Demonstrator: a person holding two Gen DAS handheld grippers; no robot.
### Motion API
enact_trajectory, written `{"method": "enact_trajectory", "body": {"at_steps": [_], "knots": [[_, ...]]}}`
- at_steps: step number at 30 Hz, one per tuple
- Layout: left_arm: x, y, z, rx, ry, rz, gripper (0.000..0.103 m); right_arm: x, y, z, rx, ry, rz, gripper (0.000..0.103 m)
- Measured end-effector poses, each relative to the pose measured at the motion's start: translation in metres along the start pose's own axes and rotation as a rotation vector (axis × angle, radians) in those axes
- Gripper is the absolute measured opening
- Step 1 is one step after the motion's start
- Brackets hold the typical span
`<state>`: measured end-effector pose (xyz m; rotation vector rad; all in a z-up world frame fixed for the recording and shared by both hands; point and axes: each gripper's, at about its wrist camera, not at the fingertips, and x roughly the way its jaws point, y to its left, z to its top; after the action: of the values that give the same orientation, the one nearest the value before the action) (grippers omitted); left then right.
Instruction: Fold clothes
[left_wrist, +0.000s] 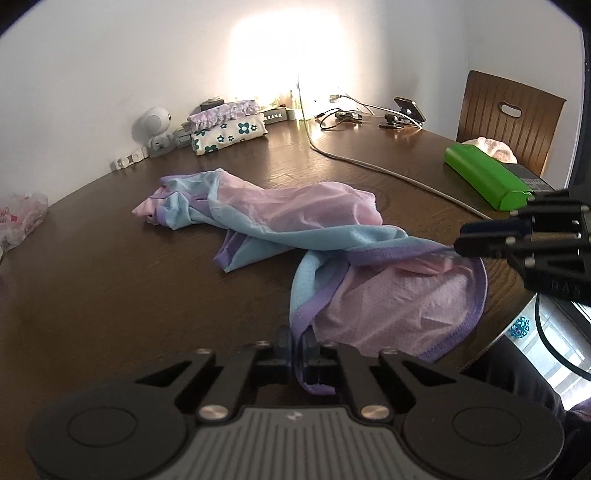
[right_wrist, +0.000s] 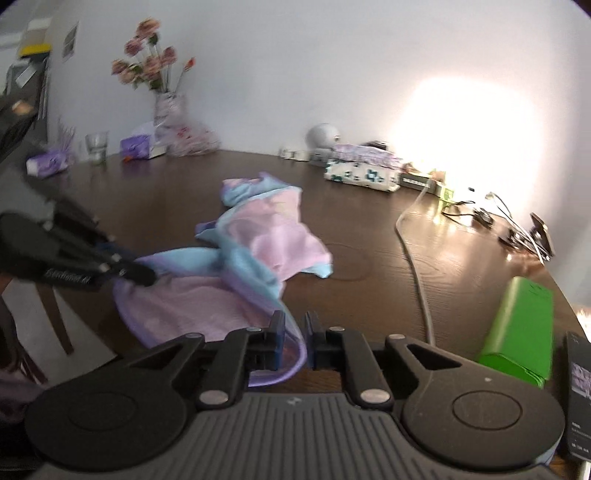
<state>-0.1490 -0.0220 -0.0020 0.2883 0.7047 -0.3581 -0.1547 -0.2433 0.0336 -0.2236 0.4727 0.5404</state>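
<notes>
Left wrist view: purple hem of the crumpled garment (left_wrist: 295, 229) is pinched in the left gripper (left_wrist: 297, 354) at the table (left_wrist: 110, 295) edge; bare wood is seen leftward.
Right wrist view: the hem is clamped by the right gripper (right_wrist: 293, 343); the green box (right_wrist: 521, 325) is seen near the right edge.

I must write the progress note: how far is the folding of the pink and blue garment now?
Done: a floral cloth bundle already sits folded by the wall. In hand: the left gripper and right gripper are each shut on the purple hem of the pink and blue garment. Left: the garment lies twisted and bunched on the table, so spreading it flat and every fold remain.
</notes>
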Motion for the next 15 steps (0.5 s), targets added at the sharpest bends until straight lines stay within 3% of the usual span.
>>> {"method": "enact_trajectory", "body": {"at_steps": [3,6,12,15], "knots": [[-0.001,0.001,-0.001,-0.004,-0.005,0.007,0.010,-0.003,-0.002,0.001,0.007,-0.013,0.011,0.015],[-0.001,0.003,-0.002,-0.004,-0.006,0.017,0.014,0.000,0.008,0.001,-0.058,0.000,0.015,0.027],[0.001,0.010,-0.002,-0.041,0.001,0.011,0.011,0.015,0.013,-0.006,-0.092,0.052,-0.027,0.028],[0.001,0.012,-0.003,-0.075,-0.006,0.002,0.005,0.015,-0.003,-0.005,0.003,0.067,-0.022,0.023]]}}
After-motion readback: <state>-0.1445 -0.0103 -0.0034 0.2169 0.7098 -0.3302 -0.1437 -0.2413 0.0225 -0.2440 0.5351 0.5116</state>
